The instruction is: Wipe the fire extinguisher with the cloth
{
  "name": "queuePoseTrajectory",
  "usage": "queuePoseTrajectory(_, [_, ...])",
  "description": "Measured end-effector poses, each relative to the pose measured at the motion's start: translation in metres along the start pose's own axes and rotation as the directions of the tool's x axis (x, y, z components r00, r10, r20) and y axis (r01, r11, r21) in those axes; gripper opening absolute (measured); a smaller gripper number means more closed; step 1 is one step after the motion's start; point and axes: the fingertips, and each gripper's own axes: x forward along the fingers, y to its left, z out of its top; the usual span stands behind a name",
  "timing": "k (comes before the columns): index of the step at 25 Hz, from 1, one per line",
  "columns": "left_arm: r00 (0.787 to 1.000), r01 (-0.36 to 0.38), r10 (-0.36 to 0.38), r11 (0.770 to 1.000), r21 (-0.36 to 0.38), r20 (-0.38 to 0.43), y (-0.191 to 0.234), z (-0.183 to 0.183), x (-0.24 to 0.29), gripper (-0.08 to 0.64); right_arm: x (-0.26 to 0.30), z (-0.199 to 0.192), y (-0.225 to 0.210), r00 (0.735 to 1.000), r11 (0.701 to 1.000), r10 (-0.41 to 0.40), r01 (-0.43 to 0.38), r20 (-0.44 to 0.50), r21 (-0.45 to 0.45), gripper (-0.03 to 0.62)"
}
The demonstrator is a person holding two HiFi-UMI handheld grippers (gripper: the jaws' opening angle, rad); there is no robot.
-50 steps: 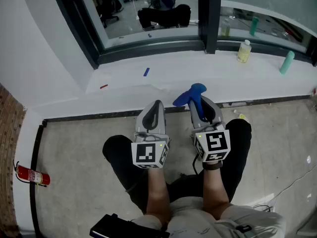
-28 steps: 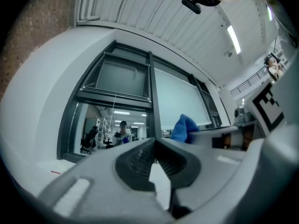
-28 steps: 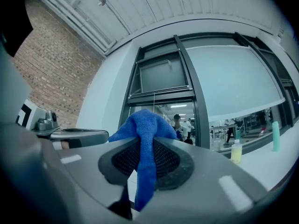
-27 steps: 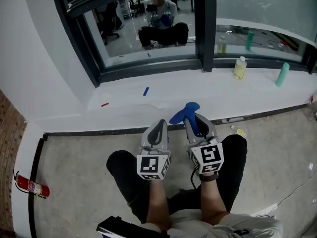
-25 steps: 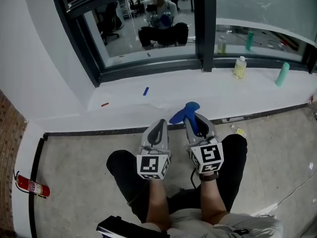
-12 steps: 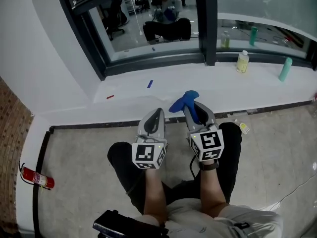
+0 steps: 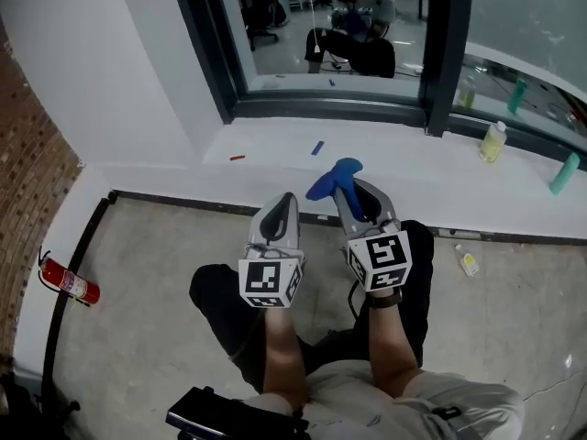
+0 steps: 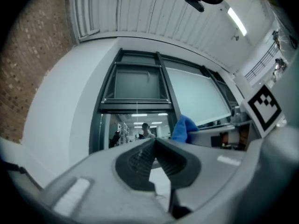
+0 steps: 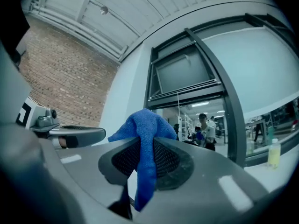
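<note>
**Cloth in the right gripper, extinguisher far off to the left**

Nearest, a black device lies close by the person's body. Above the dark trousers, the left gripper has its jaws pressed together on nothing. The right gripper is clamped on the blue cloth, which bunches out past its tips. Bare concrete floor separates them from the fire extinguisher, well apart at the left by the brick wall. Its long axis runs from black head, upper left, to red base, lower right. Farther off, a yellow bottle stands on the white sill.

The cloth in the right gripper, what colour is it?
Blue. The cloth is pinched in the right gripper, and the right gripper view shows it best.
</note>
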Motion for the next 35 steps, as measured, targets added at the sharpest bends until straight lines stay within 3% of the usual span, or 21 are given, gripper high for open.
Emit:
queuePoseTrajectory(11, [0.966, -0.26, 0.26, 0.965, 0.04, 0.008, 0.107, 0.003, -0.029, 0.0, 0.083, -0.004, 0.09, 0.962, 0.961, 0.274, -0.274, 0.013, 0.025, 0.077])
queuePoseTrajectory(19, [0.934, -0.358, 0.358, 0.933, 0.033, -0.009, 0.166, -0.007, -0.042, 0.0, 0.121, -0.028, 0.154, 0.908, 0.908, 0.418, -0.417, -0.018, 0.053, 0.077])
queuePoseTrajectory(25, [0.901, -0.433, 0.433, 0.901, 0.031, -0.014, 0.224, -0.019, -0.041, 0.0, 0.178, -0.029, 0.177, 0.886, 0.883, 0.464, -0.463, 0.003, 0.073, 0.077])
queuePoseTrajectory(27, [0.878, -0.476, 0.478, 0.878, 0.05, -0.023, 0.243, -0.016, -0.05, 0.0, 0.195, -0.026, 0.193, 0.865, 0.859, 0.502, -0.501, 0.022, 0.1, 0.077])
queuePoseTrajectory(31, [0.799, -0.597, 0.6, 0.799, 0.078, -0.03, 0.277, -0.002, -0.075, 0.0, 0.221, -0.019, 0.236, 0.793, 0.778, 0.605, -0.608, 0.077, 0.157, 0.077])
queuePoseTrajectory(33, [0.753, -0.655, 0.658, 0.751, 0.084, -0.016, 0.289, 0.001, -0.087, 0.0, 0.228, -0.023, 0.256, 0.746, 0.73, 0.661, -0.665, 0.081, 0.159, 0.077])
queuePoseTrajectory(35, [0.7, -0.71, 0.714, 0.697, 0.1, -0.001, 0.299, 0.005, -0.103, 0.0, 0.231, -0.023, 0.283, 0.68, 0.665, 0.728, -0.731, 0.085, 0.155, 0.077])
